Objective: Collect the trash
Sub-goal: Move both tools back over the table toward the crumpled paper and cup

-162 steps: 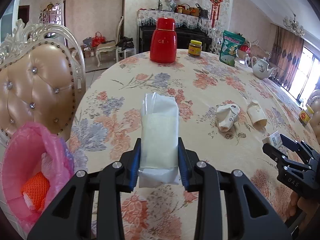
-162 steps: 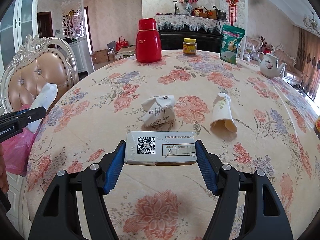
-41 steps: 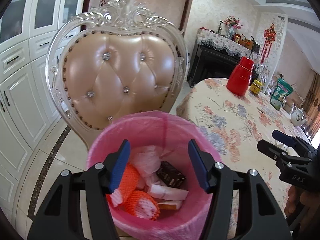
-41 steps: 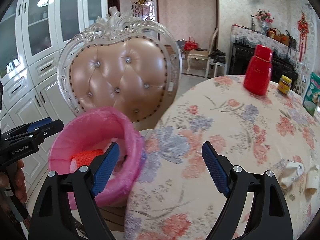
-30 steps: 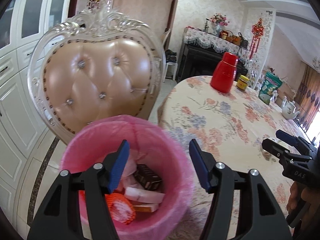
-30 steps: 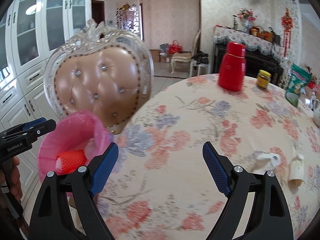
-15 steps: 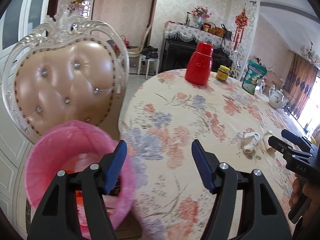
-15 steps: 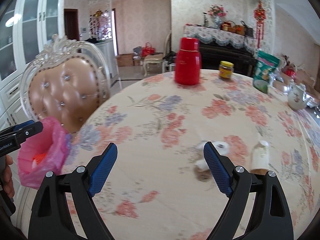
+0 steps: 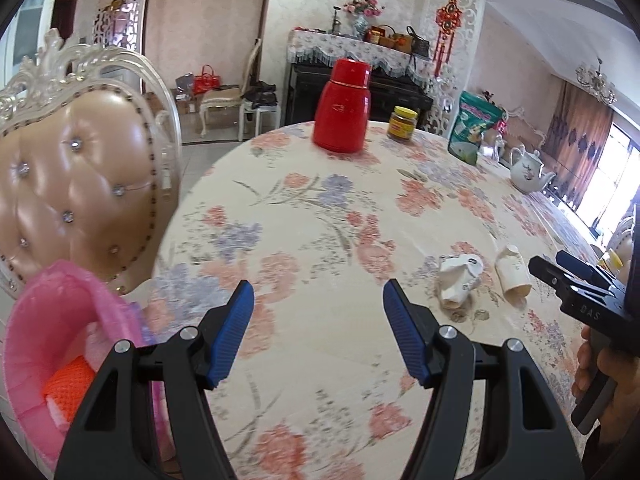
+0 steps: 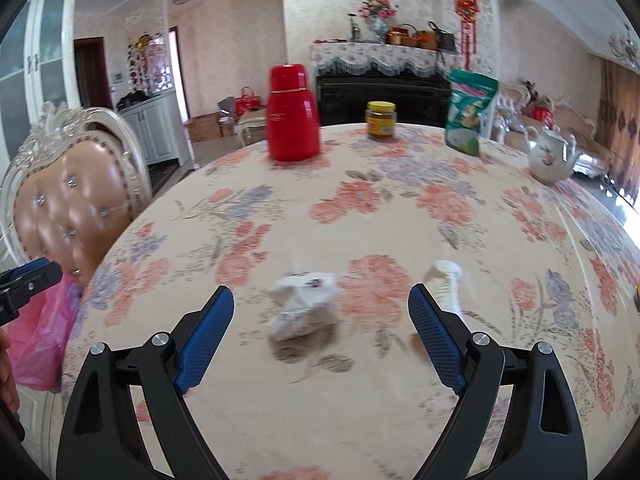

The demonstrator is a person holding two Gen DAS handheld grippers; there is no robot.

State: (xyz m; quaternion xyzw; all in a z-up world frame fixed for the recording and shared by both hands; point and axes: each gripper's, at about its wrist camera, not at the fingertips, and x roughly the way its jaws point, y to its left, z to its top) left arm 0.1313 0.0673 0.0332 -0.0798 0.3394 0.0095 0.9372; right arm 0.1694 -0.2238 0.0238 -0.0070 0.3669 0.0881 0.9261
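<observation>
Two crushed white paper cups lie on the floral tablecloth: a crumpled cup (image 10: pixel 302 300) (image 9: pixel 460 278) and a flattened cup (image 10: pixel 446 286) (image 9: pixel 512 272) to its right. My right gripper (image 10: pixel 320 320) is open and empty, hovering just short of the crumpled cup, which shows between its blue pads. My left gripper (image 9: pixel 318 320) is open and empty over the table's near left part, the cups off to its right. The pink-lined trash bin (image 9: pixel 52 344) (image 10: pixel 44 332), with orange netting inside, stands at the table's left edge.
A padded chair (image 9: pixel 76 184) stands behind the bin. On the far table: a red thermos (image 9: pixel 342 106), a yellow-lidded jar (image 9: pixel 402 124), a green pouch (image 9: pixel 474 128), a white teapot (image 9: pixel 528 170). A hand (image 9: pixel 600 376) holds the right gripper at the left view's right edge.
Both grippers have swung right, away from the bin and over the table. The bin has slid to the left edge of both views; the cups now sit near the right gripper.
</observation>
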